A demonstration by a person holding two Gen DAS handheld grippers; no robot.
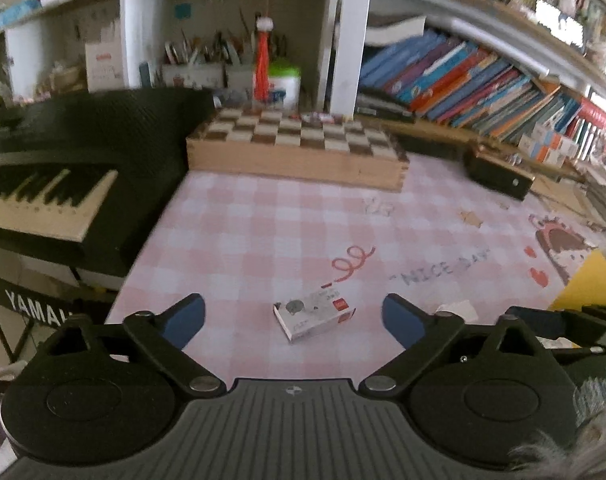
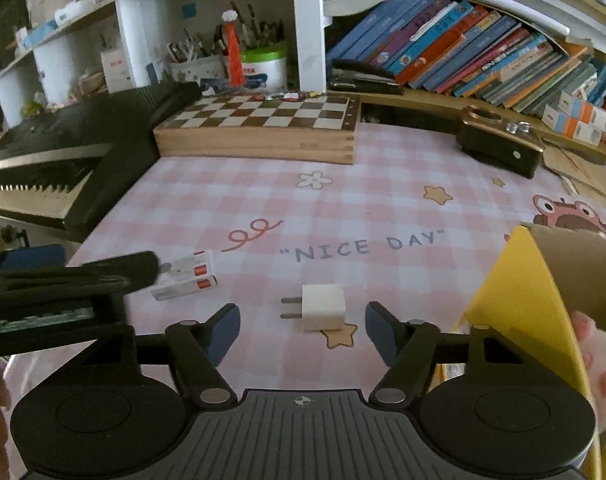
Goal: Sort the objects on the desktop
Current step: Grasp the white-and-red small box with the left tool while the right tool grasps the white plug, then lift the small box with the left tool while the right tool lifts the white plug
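Evidently early: left tool point(image 1: 293, 316) spread over small box point(image 1: 314, 317), right tool point(image 2: 302, 326) spread around charger plug point(image 2: 321, 307); both untouched on worktop point(image 2: 383, 208).

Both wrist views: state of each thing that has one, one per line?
left gripper: open, nothing held, small white box ahead between the fingers
right gripper: open, nothing held, pads clear of the plug
small white box: lying flat on the mat, closed
white plug adapter: on its side, prongs pointing left, unplugged
chessboard box: closed, flat
yellow box: open top
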